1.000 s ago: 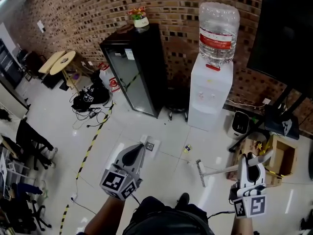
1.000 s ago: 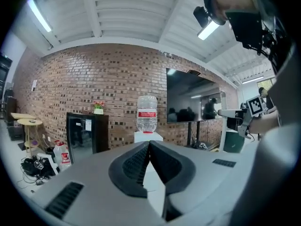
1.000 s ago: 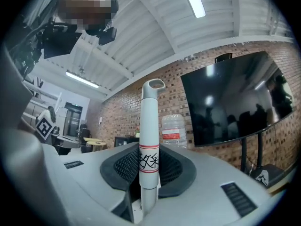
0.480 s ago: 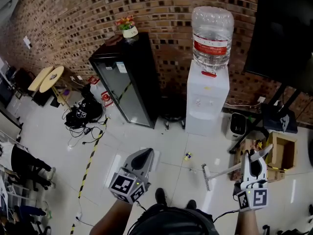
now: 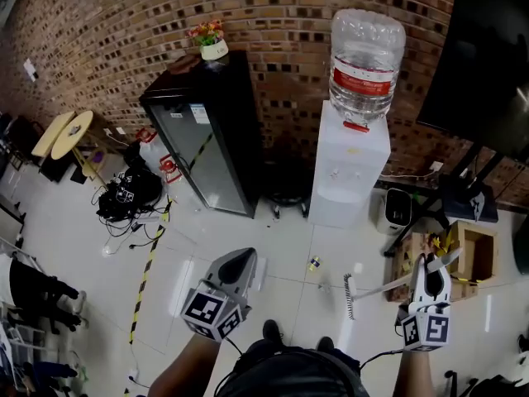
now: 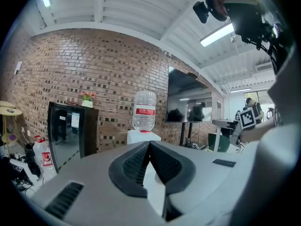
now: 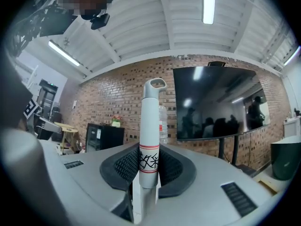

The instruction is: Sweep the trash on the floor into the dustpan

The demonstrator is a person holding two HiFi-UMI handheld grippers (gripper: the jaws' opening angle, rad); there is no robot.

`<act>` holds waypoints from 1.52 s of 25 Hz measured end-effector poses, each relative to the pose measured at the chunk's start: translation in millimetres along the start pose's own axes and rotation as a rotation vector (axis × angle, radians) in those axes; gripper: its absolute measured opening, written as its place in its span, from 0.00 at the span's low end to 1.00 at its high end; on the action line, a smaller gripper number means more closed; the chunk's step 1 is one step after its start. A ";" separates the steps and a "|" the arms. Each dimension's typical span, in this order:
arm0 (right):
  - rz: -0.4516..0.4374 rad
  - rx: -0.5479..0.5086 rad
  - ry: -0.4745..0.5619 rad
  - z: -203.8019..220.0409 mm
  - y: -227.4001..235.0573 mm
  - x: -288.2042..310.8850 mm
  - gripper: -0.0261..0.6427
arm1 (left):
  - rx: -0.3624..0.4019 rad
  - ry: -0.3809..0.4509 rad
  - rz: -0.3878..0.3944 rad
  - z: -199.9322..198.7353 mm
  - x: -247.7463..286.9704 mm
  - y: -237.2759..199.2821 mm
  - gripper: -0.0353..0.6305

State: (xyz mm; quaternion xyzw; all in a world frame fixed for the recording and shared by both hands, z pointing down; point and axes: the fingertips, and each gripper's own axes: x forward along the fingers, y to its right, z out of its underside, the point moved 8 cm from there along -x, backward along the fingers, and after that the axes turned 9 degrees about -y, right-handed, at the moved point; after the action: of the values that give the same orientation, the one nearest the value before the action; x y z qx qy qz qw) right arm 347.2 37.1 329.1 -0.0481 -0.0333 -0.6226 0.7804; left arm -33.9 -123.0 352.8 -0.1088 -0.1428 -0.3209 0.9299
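Note:
In the head view my right gripper (image 5: 431, 263) is shut on the white broom handle (image 5: 385, 286). The handle runs left to the broom head (image 5: 348, 294), which rests on the white floor. A small yellow scrap (image 5: 314, 263) and a white ball of trash (image 5: 357, 267) lie just beyond the head. The right gripper view shows the labelled handle (image 7: 148, 160) clamped between the pads of the right gripper (image 7: 149, 168). My left gripper (image 5: 242, 256) hovers at lower left with its tips together (image 6: 149, 145). A white flat piece (image 5: 259, 275) shows beside it; I cannot tell what it is.
A white water dispenser (image 5: 347, 172) and a black glass-door cabinet (image 5: 198, 139) stand against the brick wall. A cardboard box (image 5: 473, 259) and a black TV stand (image 5: 450, 197) are on the right. Cables (image 5: 126, 195) and yellow-black tape (image 5: 145, 273) lie on the left.
The person has stepped nearer the wall, so the scrap and dispenser sit lower and closer. Both grippers kept their grip and pose; the broom head shifted slightly right.

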 end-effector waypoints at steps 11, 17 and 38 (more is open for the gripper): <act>0.191 0.026 -0.151 103.7 24.6 65.5 0.17 | 0.037 -0.146 0.101 75.1 95.4 -23.1 0.06; 0.182 0.004 -0.259 175.6 52.0 100.0 0.17 | 0.074 -0.180 0.059 125.2 146.6 -0.2 0.06; -0.053 -0.045 -0.445 260.4 56.3 172.4 0.17 | -0.035 -0.271 -0.124 203.4 233.4 49.5 0.06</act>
State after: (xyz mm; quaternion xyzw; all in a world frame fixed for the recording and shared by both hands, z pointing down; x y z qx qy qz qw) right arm 442.5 -87.2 605.1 -0.2007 -0.1920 -0.6174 0.7360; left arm 133.1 -157.1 616.0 -0.1583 -0.2678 -0.3628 0.8784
